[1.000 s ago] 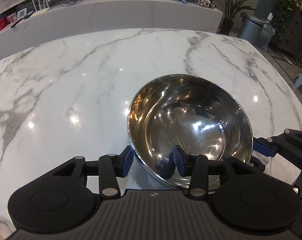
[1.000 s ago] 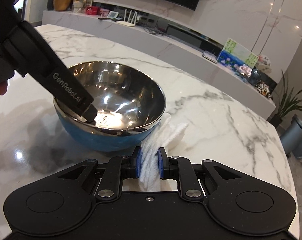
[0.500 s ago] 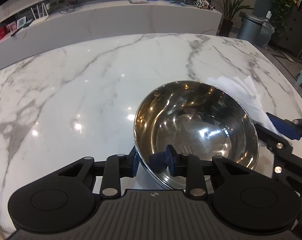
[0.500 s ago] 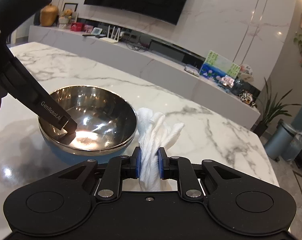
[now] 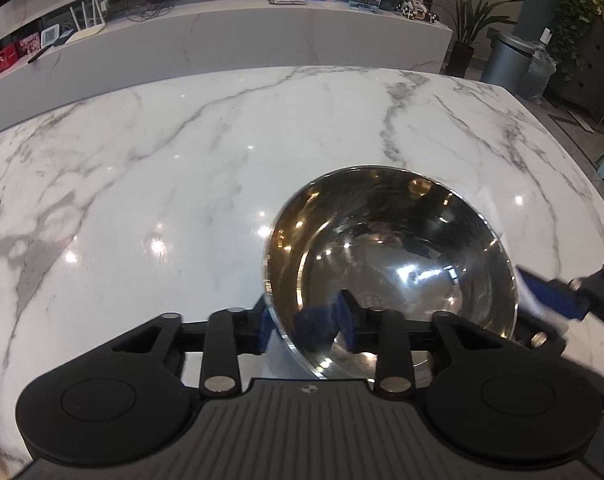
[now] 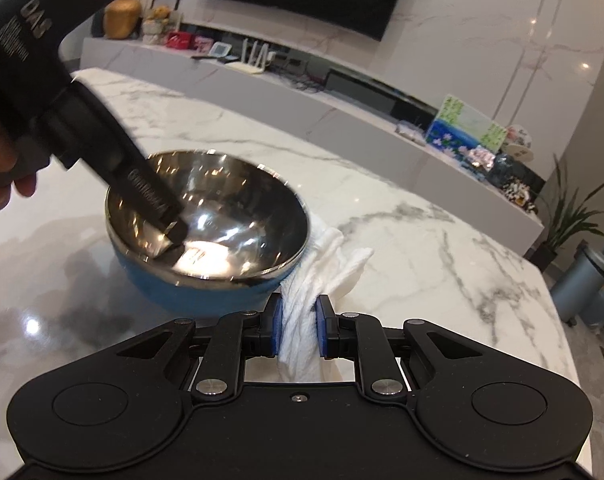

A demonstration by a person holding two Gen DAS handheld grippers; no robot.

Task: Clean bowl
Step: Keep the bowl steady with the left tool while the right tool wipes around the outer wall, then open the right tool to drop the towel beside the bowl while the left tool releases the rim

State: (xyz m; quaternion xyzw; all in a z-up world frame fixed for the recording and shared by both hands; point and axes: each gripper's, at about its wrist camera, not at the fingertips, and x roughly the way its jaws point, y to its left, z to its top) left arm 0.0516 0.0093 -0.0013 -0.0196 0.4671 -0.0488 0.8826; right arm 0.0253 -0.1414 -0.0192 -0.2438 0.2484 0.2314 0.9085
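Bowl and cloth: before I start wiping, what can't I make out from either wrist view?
- Cloth: left wrist view shows almost none of it; the bowl and the blurred right tool hide it.
- Cloth against the bowl's blue side: right wrist view, the bowl rim covers where they meet.
- Left tool: its outer finger's contact is behind the bowl wall.
- Bowl dirt: glare masks the inside in both views.

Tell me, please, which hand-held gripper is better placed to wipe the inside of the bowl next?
The right hand-held gripper: it is shut on the white cloth, which lies against the bowl just outside the rim. The left hand-held gripper straddles the bowl's near rim, apparently steadying it, and holds no cloth.
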